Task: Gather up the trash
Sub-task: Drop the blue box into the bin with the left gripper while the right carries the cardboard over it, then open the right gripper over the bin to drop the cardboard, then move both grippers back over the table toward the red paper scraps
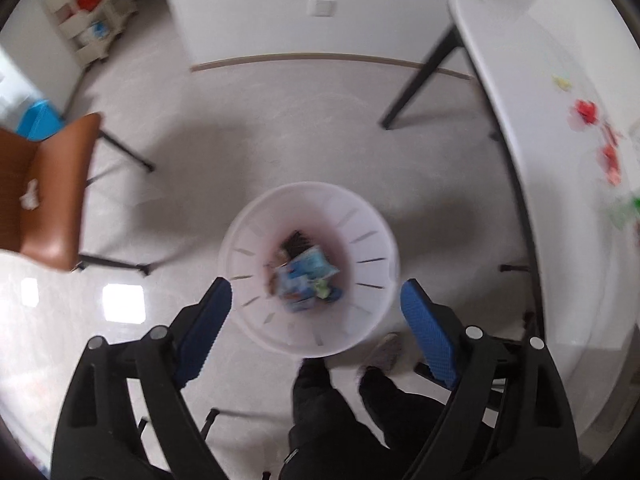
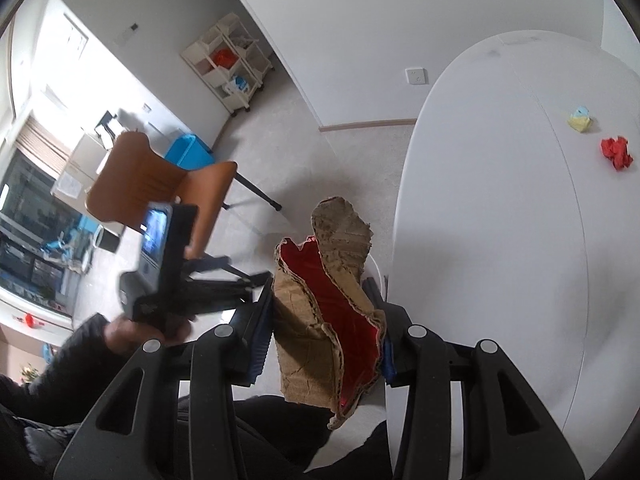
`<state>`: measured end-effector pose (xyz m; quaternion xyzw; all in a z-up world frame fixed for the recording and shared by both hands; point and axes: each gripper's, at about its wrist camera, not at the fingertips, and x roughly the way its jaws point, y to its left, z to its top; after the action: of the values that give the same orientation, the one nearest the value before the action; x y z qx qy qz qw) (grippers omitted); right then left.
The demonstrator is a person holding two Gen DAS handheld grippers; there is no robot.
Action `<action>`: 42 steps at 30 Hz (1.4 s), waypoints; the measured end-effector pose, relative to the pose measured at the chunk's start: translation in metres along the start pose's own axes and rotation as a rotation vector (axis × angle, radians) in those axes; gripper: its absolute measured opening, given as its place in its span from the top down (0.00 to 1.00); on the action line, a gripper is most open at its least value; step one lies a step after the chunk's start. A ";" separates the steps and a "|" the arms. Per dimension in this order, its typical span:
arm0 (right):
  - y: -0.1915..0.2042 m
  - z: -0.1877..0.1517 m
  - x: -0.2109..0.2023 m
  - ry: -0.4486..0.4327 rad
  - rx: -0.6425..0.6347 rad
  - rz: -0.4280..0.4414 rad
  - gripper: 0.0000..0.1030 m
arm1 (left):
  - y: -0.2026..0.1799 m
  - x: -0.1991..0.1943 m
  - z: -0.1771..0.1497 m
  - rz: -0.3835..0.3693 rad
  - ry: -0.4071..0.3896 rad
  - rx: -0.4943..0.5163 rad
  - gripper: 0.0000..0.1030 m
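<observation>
Looking down, left view: I see my left gripper (image 1: 316,304) hanging above the bin (image 1: 256,332), jaws spread wide with nothing between the blue pads (image 1: 428,332).
Chair: a brown chair (image 1: 52,184) stands at far left on the floor, with a small white crumpled scrap (image 1: 30,196) lying on its seat.
Bin: white, round, slotted walls, standing on the floor between chair and table.
Bin contents: a blue-and-white wrapper (image 1: 306,276) on top, something dark (image 1: 296,242) behind it; the blur keeps me from telling more.
Table, left view: the white table (image 1: 560,240) runs down the right side, carrying blurred red scraps (image 1: 586,112), a yellow scrap (image 1: 562,82) and a green one (image 1: 624,208).
Right view, left side: the person's hand (image 2: 136,330) grips the handle of the other tool in front of the chair.
Right gripper: my right gripper (image 2: 324,332) pinches a torn cardboard piece (image 2: 304,340) between its pads.
Cardboard look: brown, ragged corrugated edges, folded, shiny red on the inner face, standing up out of the jaws.
Cardboard place: in the air beside the table's edge.
Table, right view: a yellow paper ball (image 2: 580,119) and a red paper ball (image 2: 617,153) lie near each other.
</observation>
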<state>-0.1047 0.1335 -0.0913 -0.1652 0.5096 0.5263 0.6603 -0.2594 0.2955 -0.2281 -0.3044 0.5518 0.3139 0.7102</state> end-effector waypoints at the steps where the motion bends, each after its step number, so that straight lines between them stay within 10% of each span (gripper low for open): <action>1: 0.003 -0.001 0.002 0.007 -0.017 -0.015 0.57 | 0.004 -0.006 0.001 0.019 -0.011 -0.016 0.14; 18: 0.072 -0.004 0.133 0.225 -0.316 -0.027 0.53 | 0.060 -0.117 -0.018 0.131 -0.194 -0.218 0.08; 23: 0.078 -0.011 0.168 0.275 -0.332 -0.055 0.16 | 0.065 -0.117 -0.021 0.156 -0.185 -0.230 0.08; 26: 0.076 -0.012 0.176 0.302 -0.292 -0.055 0.16 | 0.068 -0.117 -0.023 0.151 -0.179 -0.247 0.08; 42: 0.016 -0.008 -0.004 0.029 0.012 -0.144 0.03 | -0.033 -0.150 -0.016 0.023 -0.244 -0.059 0.08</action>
<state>-0.1223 0.1313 -0.0866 -0.2050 0.5089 0.4720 0.6900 -0.2727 0.2462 -0.0821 -0.2783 0.4552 0.3729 0.7592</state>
